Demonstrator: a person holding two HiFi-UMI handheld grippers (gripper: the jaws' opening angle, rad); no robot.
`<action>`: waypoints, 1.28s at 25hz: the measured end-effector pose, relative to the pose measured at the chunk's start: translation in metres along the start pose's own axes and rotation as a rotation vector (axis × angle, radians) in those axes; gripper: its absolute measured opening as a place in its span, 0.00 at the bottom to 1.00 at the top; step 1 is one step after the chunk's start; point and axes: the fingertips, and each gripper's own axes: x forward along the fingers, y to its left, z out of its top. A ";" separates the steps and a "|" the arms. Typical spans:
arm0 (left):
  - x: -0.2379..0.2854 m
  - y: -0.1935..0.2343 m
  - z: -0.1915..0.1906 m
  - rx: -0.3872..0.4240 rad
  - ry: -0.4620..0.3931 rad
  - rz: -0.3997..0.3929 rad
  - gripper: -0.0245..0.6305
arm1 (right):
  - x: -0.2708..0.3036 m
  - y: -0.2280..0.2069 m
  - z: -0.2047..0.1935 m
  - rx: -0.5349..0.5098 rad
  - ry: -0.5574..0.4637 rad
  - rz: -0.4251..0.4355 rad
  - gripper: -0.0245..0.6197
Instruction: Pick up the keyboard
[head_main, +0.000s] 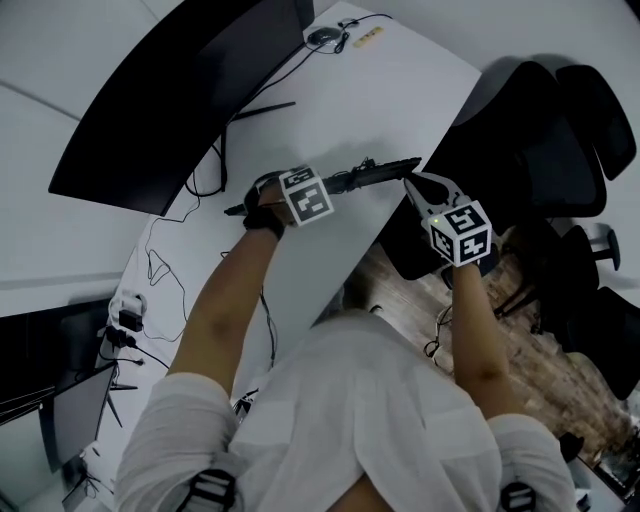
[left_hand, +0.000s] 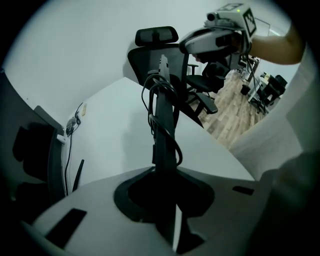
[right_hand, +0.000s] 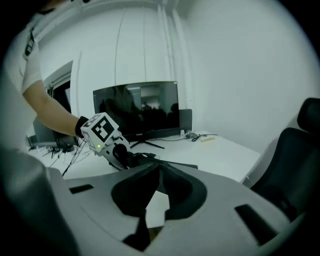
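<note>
Tongs of the left gripper are clamped on the slim black keyboard near its middle, where a dark cable loops round it. The right gripper has its tongs pinched nearly together on the keyboard's right end. The keyboard hangs edge-on at the centre of the head view, raised above the white desk surface near its right edge. A black curved monitor fills the upper left.

Black keyboard, white desk (black chairs)
</note>
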 end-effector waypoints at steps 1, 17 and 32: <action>-0.004 -0.001 0.002 -0.014 0.002 -0.001 0.13 | -0.006 0.003 0.002 0.032 -0.049 -0.005 0.08; -0.091 -0.054 0.034 -0.149 -0.029 0.029 0.13 | -0.097 0.033 0.028 0.123 -0.332 -0.038 0.05; -0.118 -0.102 0.050 -0.223 -0.044 0.027 0.13 | -0.144 0.056 0.037 -0.020 -0.332 -0.022 0.04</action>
